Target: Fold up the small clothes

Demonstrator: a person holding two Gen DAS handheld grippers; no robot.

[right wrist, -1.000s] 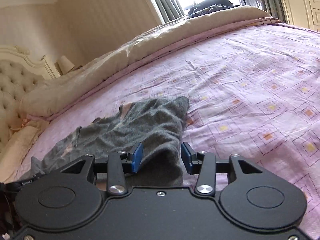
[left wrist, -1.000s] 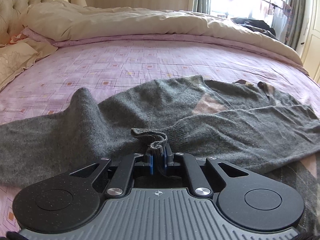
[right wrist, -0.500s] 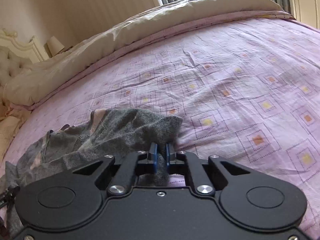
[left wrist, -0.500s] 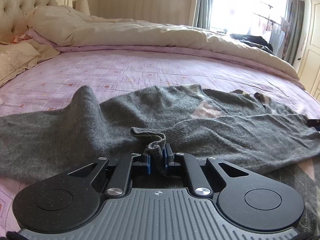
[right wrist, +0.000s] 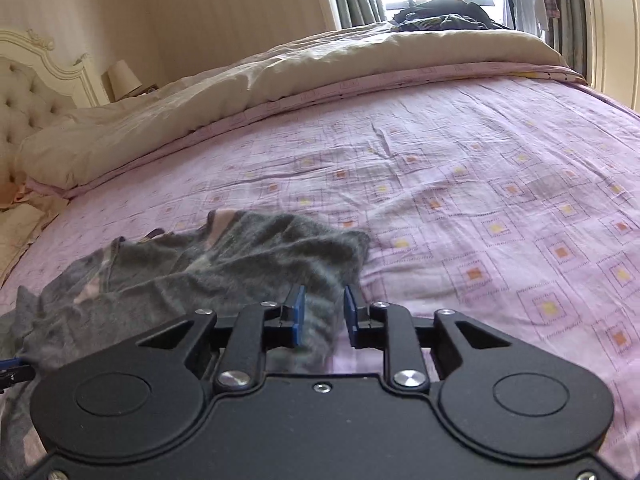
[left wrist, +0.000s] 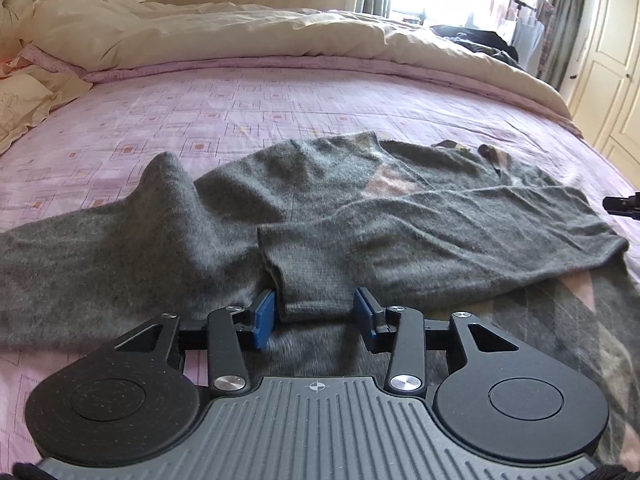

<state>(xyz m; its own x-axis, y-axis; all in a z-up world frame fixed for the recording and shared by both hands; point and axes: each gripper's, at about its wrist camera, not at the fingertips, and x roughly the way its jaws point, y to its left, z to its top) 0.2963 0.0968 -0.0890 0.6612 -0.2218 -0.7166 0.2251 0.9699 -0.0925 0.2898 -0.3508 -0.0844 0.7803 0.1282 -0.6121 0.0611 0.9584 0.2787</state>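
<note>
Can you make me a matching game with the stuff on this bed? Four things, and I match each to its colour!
Things:
1. sweater
2. bed sheet
3. duvet
4. finger pads

Colours:
A. blue
B. cream
C. grey
D. pink with little squares

Pairs: 1-C, 2-D, 3-B, 4-A

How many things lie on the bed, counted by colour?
Grey: 1, the grey sweater
Cream: 1, the cream duvet
Dark: 1, the dark clothes pile
Total: 3
</note>
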